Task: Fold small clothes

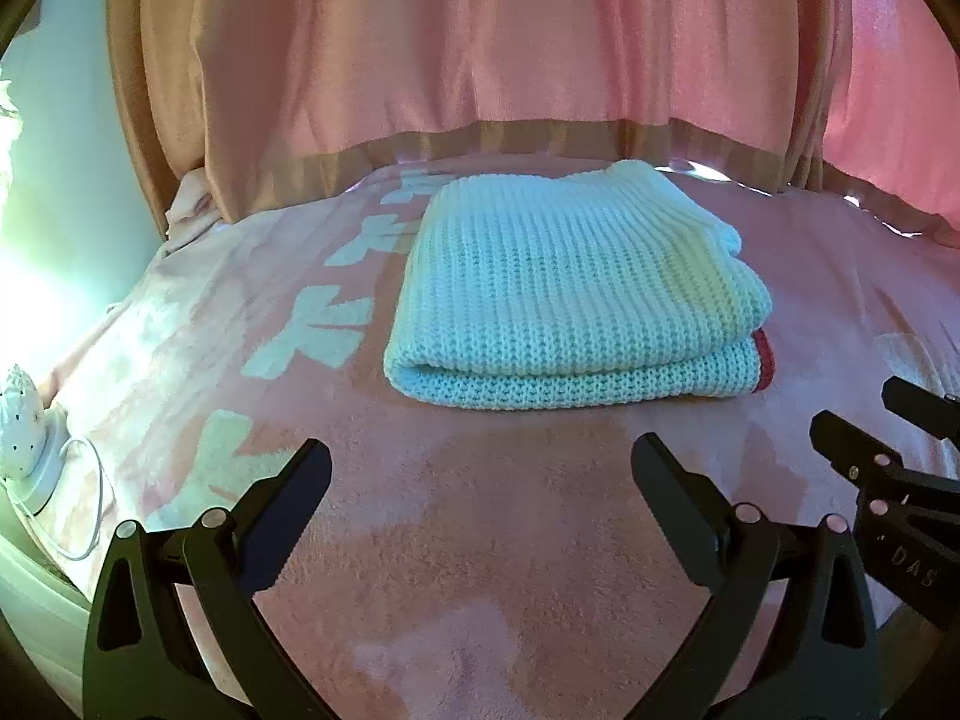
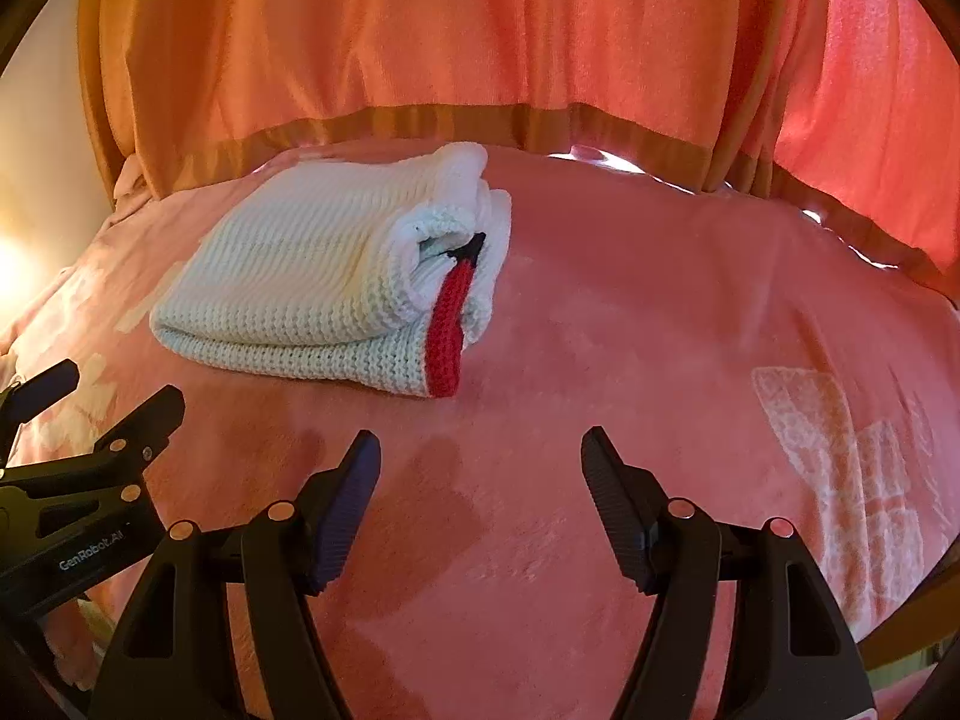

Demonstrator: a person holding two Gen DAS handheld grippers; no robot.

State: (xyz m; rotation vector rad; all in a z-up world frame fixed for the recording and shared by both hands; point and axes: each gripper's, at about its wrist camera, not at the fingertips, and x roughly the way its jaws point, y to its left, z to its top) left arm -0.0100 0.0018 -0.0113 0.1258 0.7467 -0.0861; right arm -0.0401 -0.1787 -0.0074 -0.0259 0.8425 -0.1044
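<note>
While the pink curtain [image 1: 480,42] is hanging across the whole back of the scene, the pink blanket [image 1: 480,540] is covering the bed beneath it, pale patterning running down its left side in the left wrist view. Nothing is lying between either gripper and the knit.

White knitted garment [image 1: 570,294] is sitting folded into a thick rectangle on the blanket, toward the curtain end of the bed. Left wrist view is showing it head-on, folded edge nearest the camera, only a sliver of red at its right corner. Right wrist view is showing its open right end: a red band [image 2: 447,330] and a dark tip tucked among the layers.

Small white dotted lamp-like object [image 1: 24,432] with a thin cable is sitting at the bed's left edge, in the left view only.

Left gripper [image 1: 480,462] is hovering with fingers spread apart, nothing between them, garment just beyond the tips. Right gripper [image 2: 480,456] is likewise gaping and empty, garment ahead and to its left, apart from the fingers. Each gripper is showing at the edge of the other's view.
</note>
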